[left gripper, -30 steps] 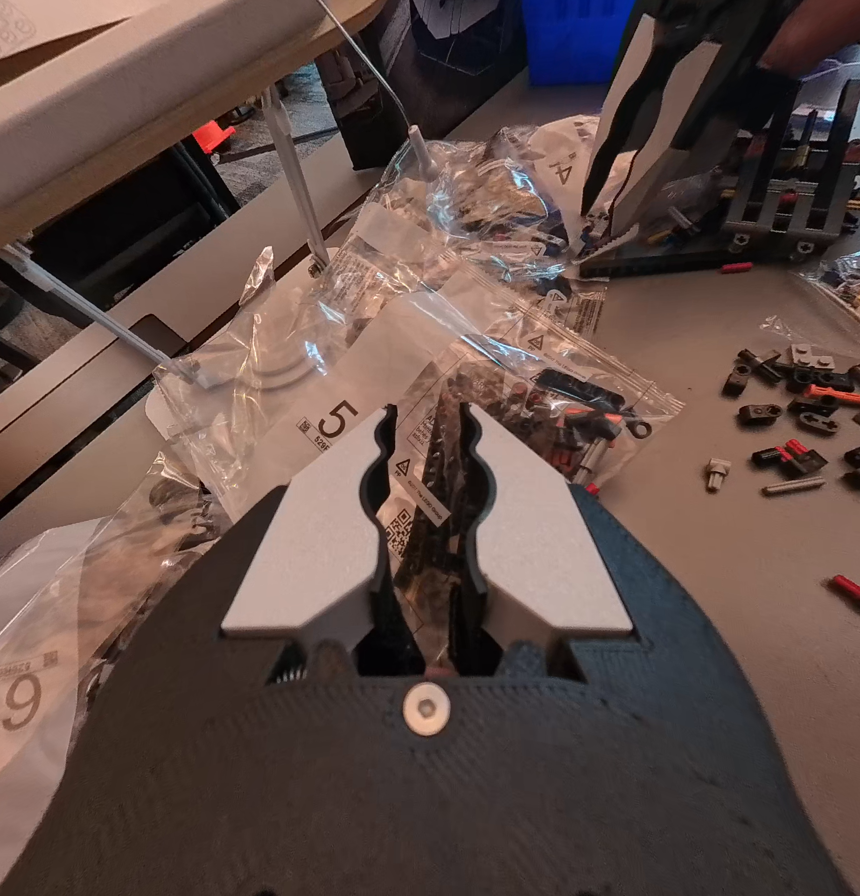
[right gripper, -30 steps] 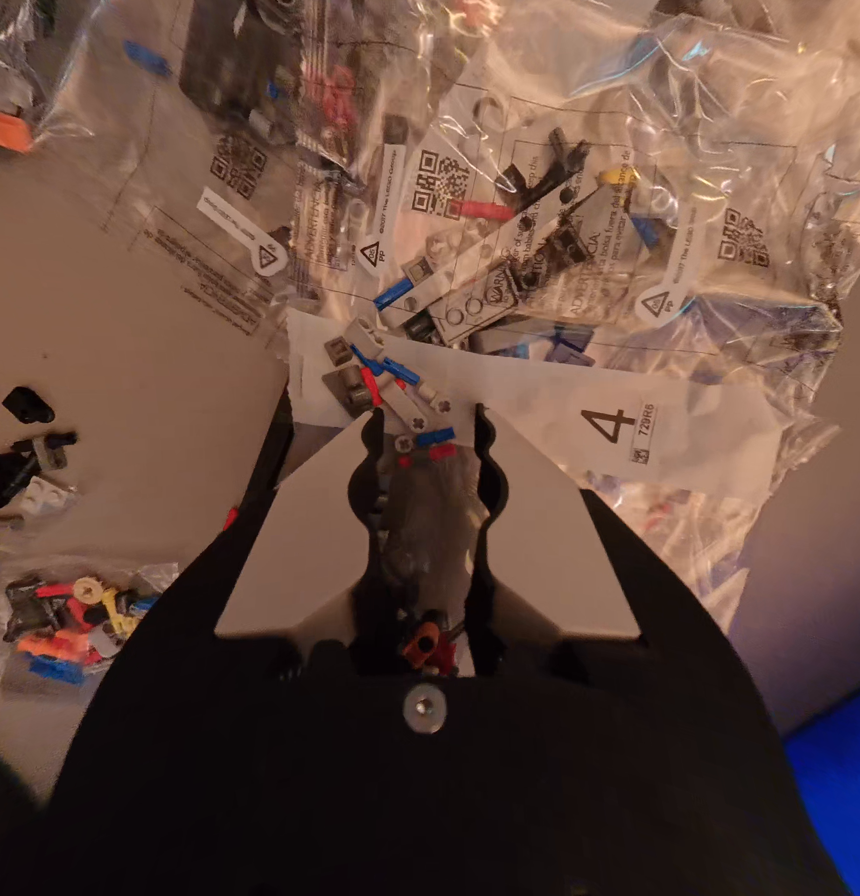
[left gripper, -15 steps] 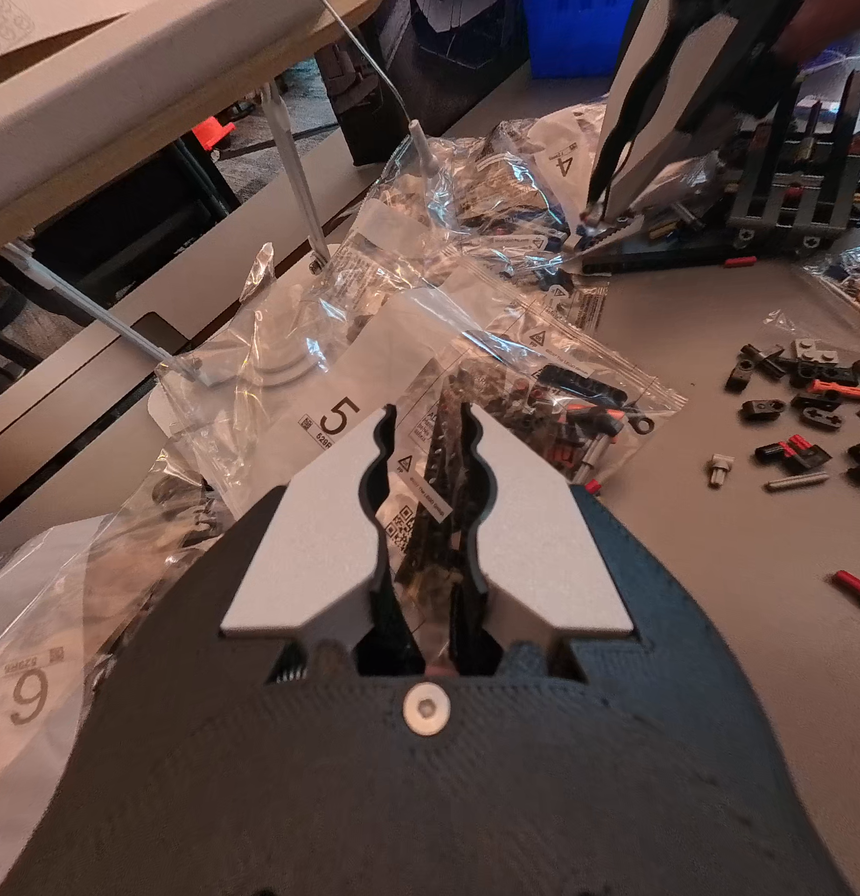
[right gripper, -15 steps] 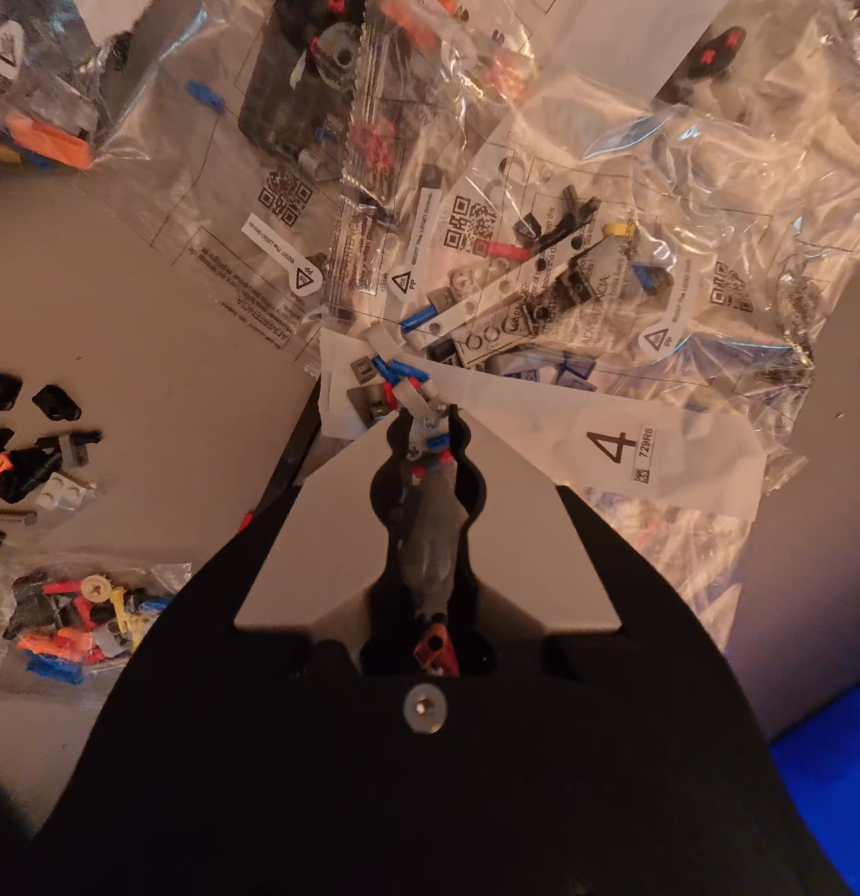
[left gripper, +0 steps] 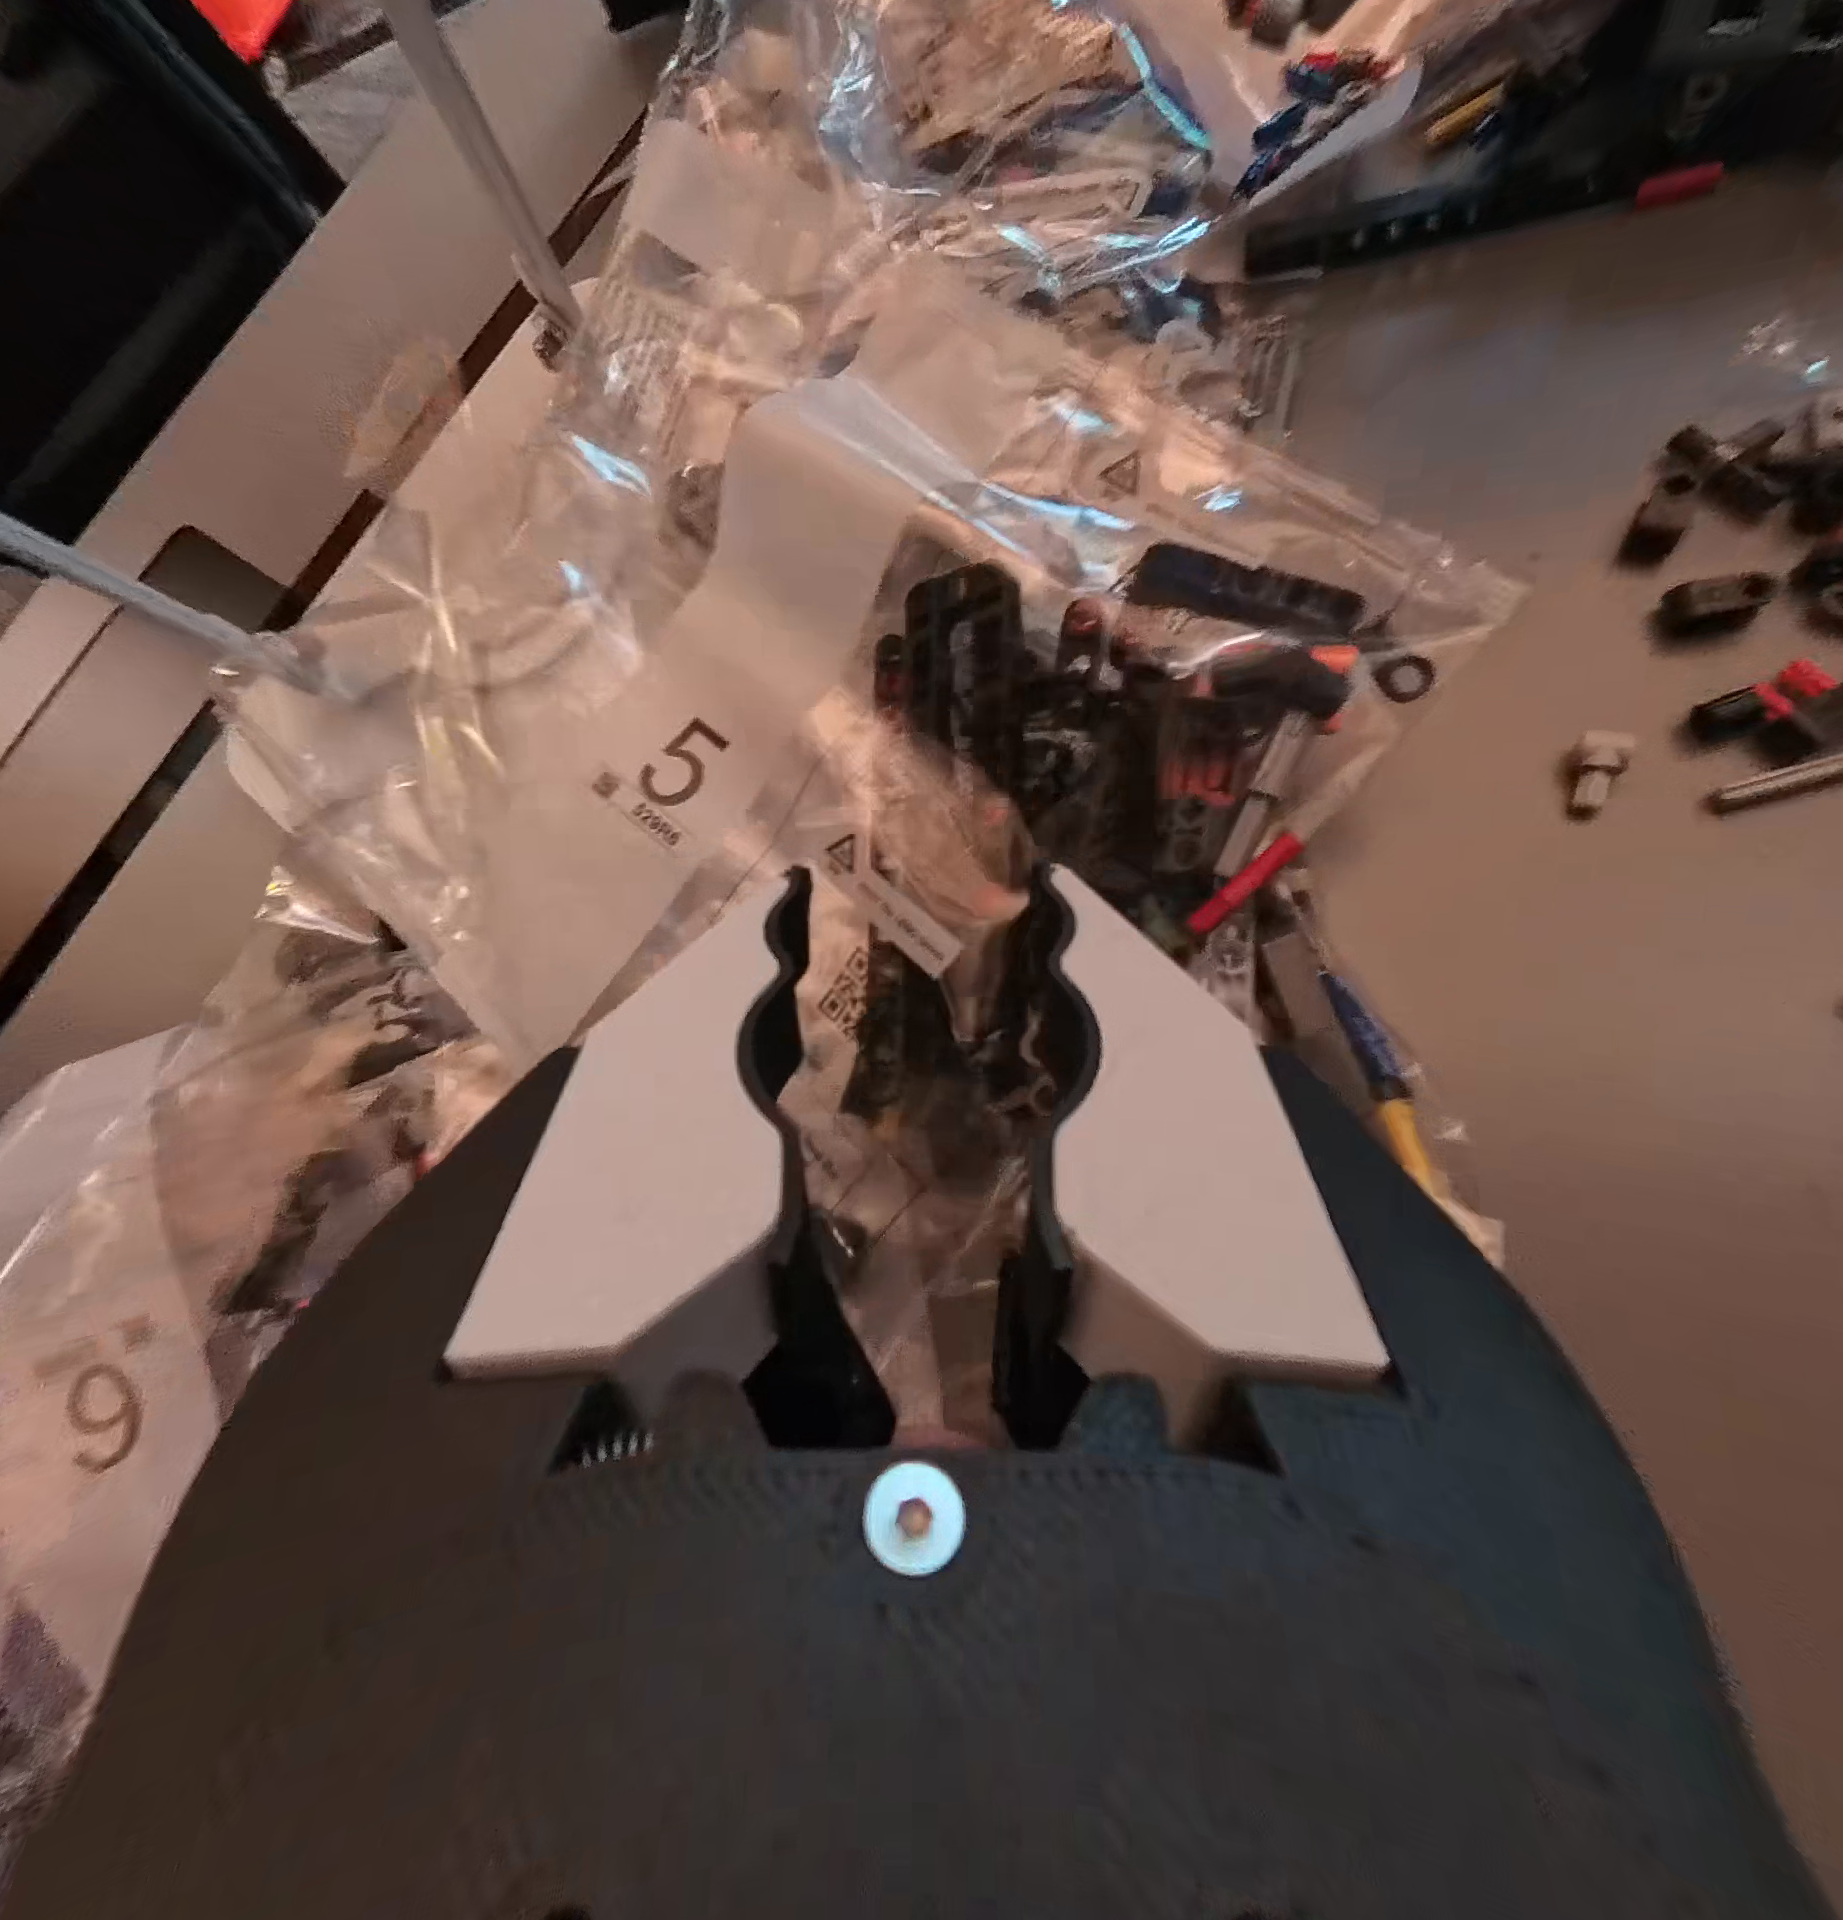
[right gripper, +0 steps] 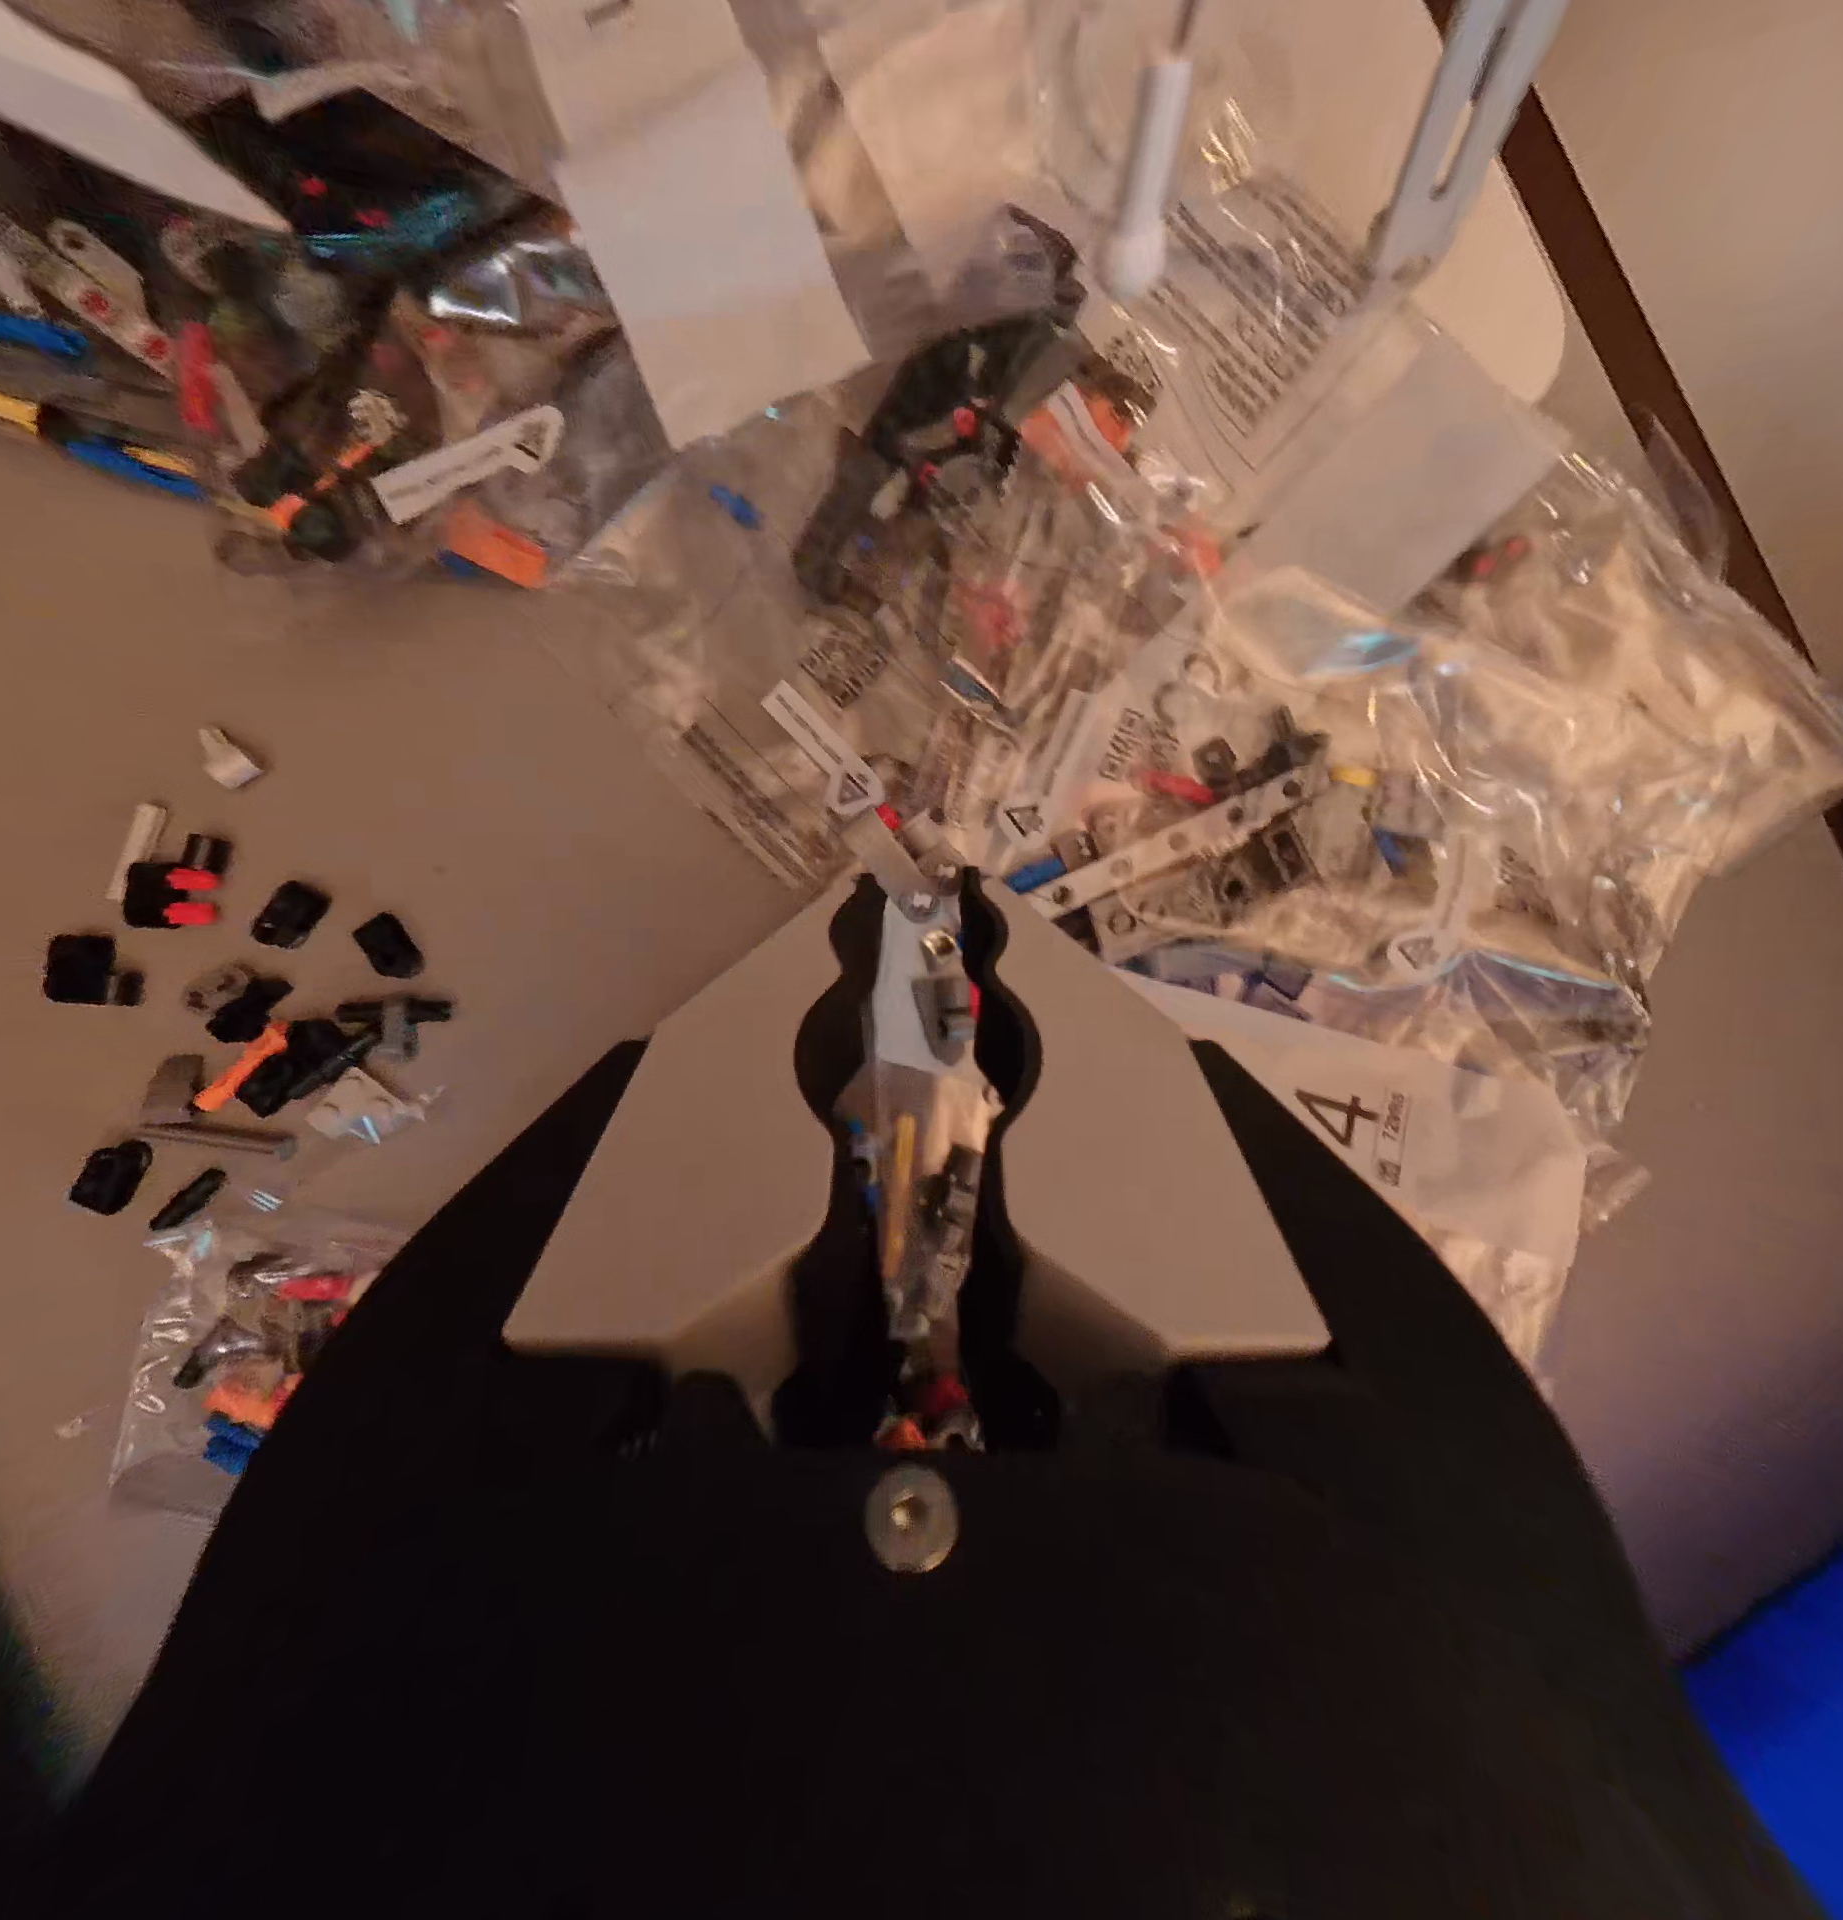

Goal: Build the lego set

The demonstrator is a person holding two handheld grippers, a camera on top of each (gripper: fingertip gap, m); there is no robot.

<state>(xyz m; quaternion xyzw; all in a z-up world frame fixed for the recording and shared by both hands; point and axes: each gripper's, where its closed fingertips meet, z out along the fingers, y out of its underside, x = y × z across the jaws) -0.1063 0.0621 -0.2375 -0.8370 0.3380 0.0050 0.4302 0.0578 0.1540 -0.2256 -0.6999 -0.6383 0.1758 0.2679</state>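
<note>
My left gripper has its jaws clearly apart, a wide gap between them; it hangs over a clear plastic parts bag full of black and red pieces; plastic shows between the jaws but I can't tell whether either finger touches it, nothing looks pinched. That bag lies on the grey table, overlapping more clear bags toward the far left edge. Loose dark pieces sit on the bare table to the right, well apart from the bag; a dark partly built lego assembly is at the far right top, blurred.

My right gripper is nearly closed, only a thin slit between the jaws; a small clear bag with grey, yellow and blue bits is squeezed in that slit, running from the fingertips back to the hinge; looks held. Beyond the tips, a pile of clear bags with mixed pieces covers the far side of the table; one big bag with a white paper label lies just right of the jaw. Left of the gripper, scattered black and red loose pieces lie on the table, and another small bag of coloured parts sits near the gripper body.

View is motion-blurred in both cameras, so fine detail is unreliable.
</note>
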